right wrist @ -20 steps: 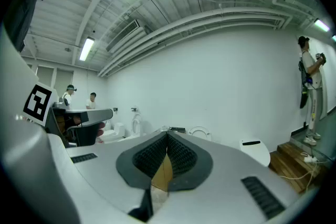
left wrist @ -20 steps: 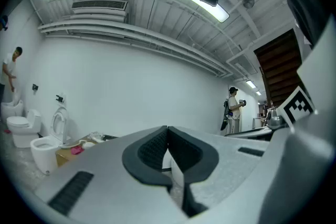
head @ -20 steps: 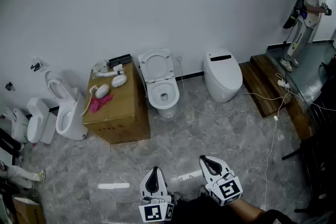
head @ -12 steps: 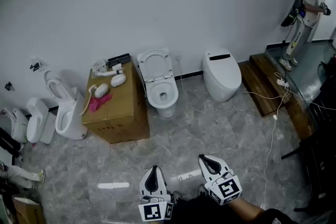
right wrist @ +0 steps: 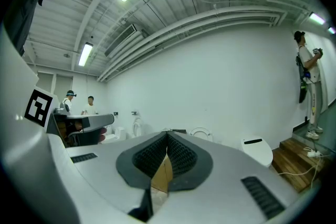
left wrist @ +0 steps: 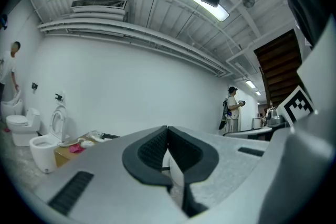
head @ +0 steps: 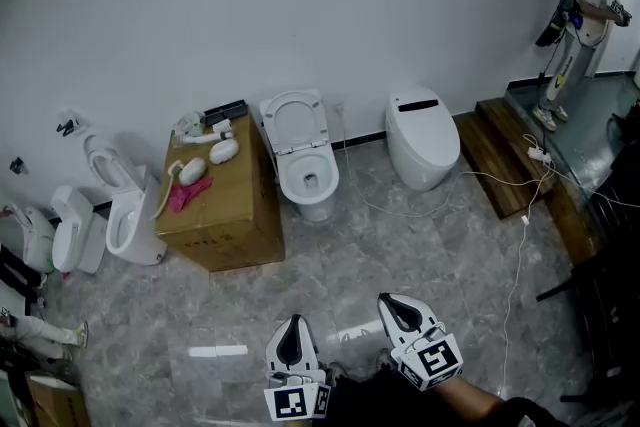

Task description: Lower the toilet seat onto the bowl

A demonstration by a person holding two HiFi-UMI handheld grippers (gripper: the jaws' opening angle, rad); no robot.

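Both hands are cut off at the picture's lower edge in the head view. Only a dark sleeve (head: 480,407) shows, behind the right gripper (head: 388,303). The left gripper (head: 292,325) sits at its 9 o'clock. Both are held level and point toward 12 o'clock, each claw pressed together on nothing. Well apart from them, at 12 o'clock by the white wall, stands the toilet (head: 308,183), its toilet seat (head: 296,123) upright. A cardboard box (head: 215,210) stands just beside it at 9 o'clock. In the right gripper view, the closed claw hides part of the seat.
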